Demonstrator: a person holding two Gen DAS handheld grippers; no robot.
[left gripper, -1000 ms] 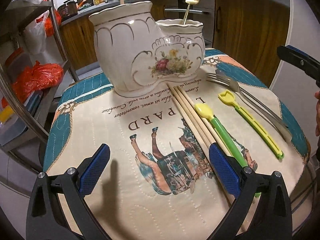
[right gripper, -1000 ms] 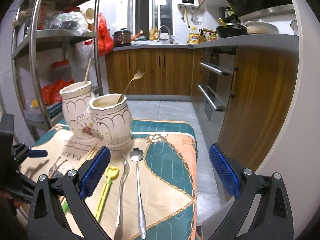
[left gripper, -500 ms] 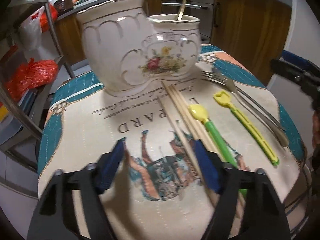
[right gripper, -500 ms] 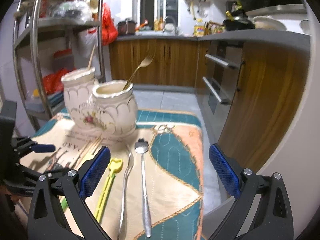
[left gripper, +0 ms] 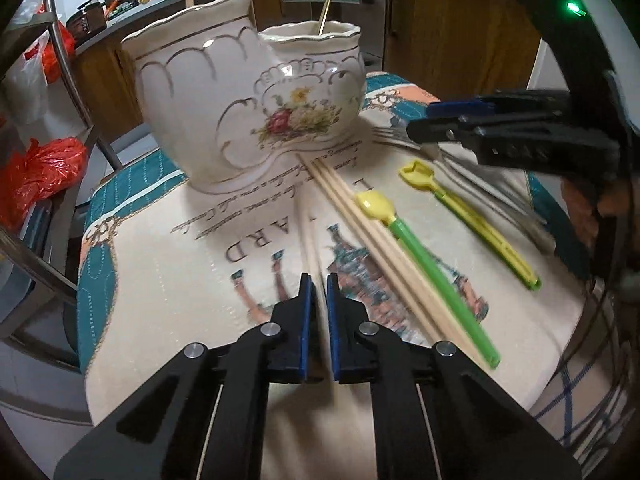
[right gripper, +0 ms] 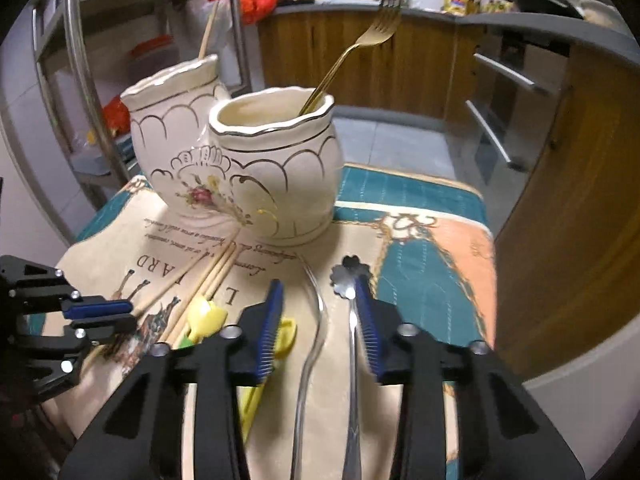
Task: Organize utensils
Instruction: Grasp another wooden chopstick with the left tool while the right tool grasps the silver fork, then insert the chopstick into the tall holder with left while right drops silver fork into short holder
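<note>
The left gripper [left gripper: 319, 280], tilting down, is clamping one wooden chopstick [left gripper: 310, 236]; the right gripper [right gripper: 318, 300], jaws just narrowing, is straddling a silver fork [right gripper: 310, 340] and spoon [right gripper: 351, 312], gripping neither.

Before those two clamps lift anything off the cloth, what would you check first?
1. The left gripper is shut on one chopstick only: ok, it looks pinched alone.
2. The other chopsticks lie clear of that grip: ok, they rest beside it.
3. The right gripper has picked a single utensil: not ok. Its jaws have just been closing, and the fork and the spoon both lie between them.
4. There is room in the nearer pot: ok, it holds only a gold fork.
5. The chopstick is gripped firmly enough to lift: cannot tell.
</note>
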